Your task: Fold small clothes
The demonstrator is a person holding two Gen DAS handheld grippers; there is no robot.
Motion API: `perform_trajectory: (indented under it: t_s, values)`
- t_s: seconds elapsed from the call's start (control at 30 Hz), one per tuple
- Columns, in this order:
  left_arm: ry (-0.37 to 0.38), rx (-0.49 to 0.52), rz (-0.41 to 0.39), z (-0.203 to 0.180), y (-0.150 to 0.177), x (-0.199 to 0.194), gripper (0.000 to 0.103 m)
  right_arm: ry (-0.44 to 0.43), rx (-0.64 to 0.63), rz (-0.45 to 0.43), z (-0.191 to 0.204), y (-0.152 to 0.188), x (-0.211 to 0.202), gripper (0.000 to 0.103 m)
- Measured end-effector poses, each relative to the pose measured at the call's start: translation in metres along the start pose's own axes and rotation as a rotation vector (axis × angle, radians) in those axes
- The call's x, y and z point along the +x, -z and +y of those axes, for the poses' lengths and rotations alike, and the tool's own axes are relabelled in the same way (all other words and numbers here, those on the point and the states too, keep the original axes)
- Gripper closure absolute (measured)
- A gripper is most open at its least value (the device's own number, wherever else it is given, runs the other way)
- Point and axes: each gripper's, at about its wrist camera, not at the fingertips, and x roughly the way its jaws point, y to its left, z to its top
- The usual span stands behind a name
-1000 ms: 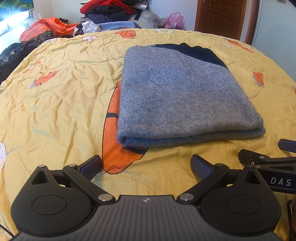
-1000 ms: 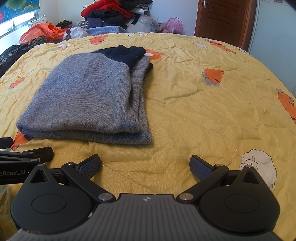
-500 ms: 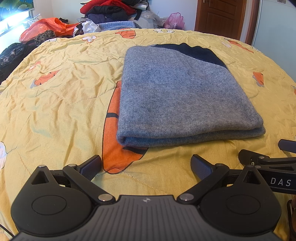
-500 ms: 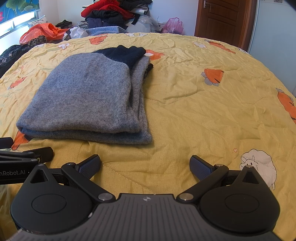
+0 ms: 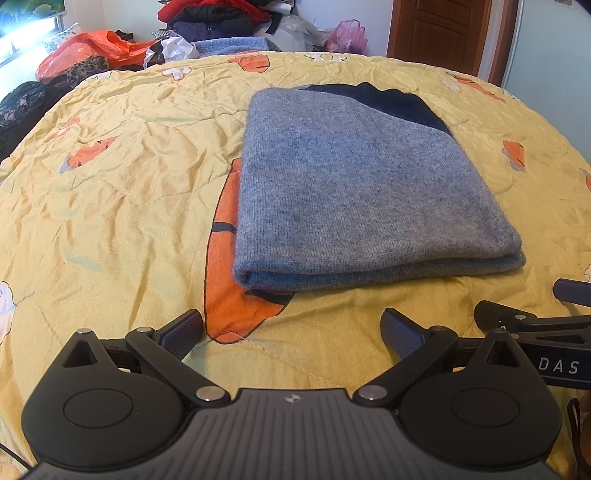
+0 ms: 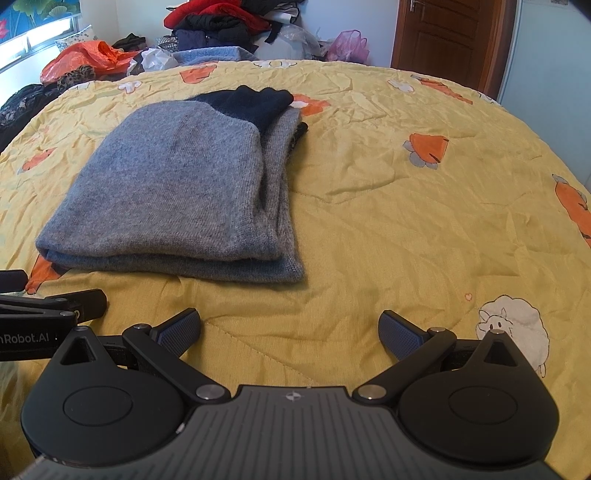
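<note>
Yellow bedding printed with orange carrots and white sheep covers the bed point(image 5: 110, 206), with heaped clothes point(image 5: 214, 18) piled past its far edge. From the left wrist view, the left gripper point(image 5: 291, 328) hangs with its jaws spread wide and empty; the folded grey sweater point(image 5: 362, 192) lies just ahead and slightly right, its long axis running away from the camera, folded edge nearest. The right gripper's tip shows at the frame's right edge.

From the right wrist view, the right gripper point(image 6: 290, 328) is likewise spread and empty; the sweater point(image 6: 173, 195) sits ahead and to its left, navy cuff point(image 6: 255, 101) at the far end. Both grippers look about equally near its front edge.
</note>
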Motion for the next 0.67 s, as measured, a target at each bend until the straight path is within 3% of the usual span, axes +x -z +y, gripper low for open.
perform_trajectory:
  t_s: [0.5,0.67]
  values:
    - [0.002,-0.014,-0.007,0.001,-0.002,-0.014,0.000,-0.019,0.010,-0.015,-0.003,-0.006,-0.006,0.001]
    - [0.015,-0.032,-0.029,0.021,-0.012,-0.022,0.000,-0.014,0.018,-0.057,-0.010,-0.011,-0.012,0.001]
